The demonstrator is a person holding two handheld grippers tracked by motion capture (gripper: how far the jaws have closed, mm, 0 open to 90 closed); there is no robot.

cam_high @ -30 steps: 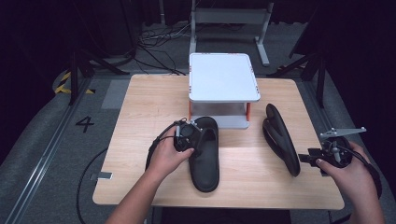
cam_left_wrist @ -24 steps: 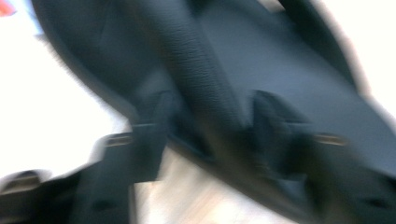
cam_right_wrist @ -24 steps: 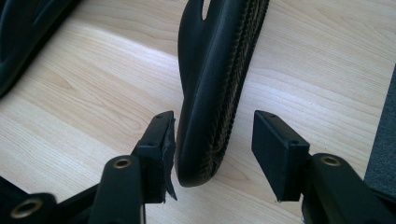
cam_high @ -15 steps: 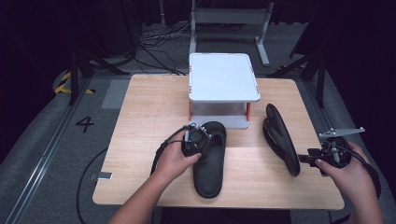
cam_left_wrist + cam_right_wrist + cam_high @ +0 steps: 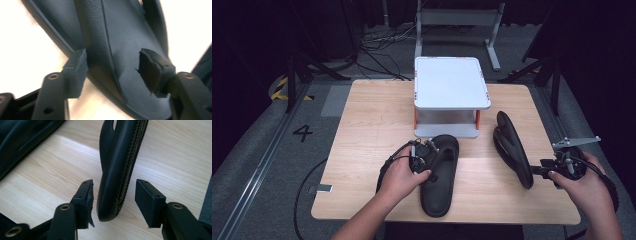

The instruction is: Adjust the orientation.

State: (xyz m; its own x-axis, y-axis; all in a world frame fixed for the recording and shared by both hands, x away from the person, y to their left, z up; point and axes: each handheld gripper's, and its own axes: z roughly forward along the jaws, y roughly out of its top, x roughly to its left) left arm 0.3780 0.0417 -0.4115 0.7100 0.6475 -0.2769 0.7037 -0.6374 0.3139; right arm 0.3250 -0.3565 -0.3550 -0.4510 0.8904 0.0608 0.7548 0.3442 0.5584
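Two black slippers lie on the wooden table (image 5: 372,115). The left slipper (image 5: 439,182) lies flat, sole down. My left gripper (image 5: 429,150) hovers over its strap (image 5: 120,37). The jaws have just been opening, and the pads (image 5: 76,65) straddle the strap without pressing on it. The right slipper (image 5: 512,145) stands on its edge. Its heel (image 5: 115,182) sits between the jaws of my right gripper (image 5: 539,170), with a gap on both sides, so that gripper is open.
A white two-level stand (image 5: 451,82) with orange posts sits at the back middle of the table, just behind the left slipper's toe. Cables and a metal frame lie on the floor beyond the table.
The left hand and its gripper shifted a little to the right, and the left slipper slid slightly right and towards the near edge. The right hand and right slipper stayed put.
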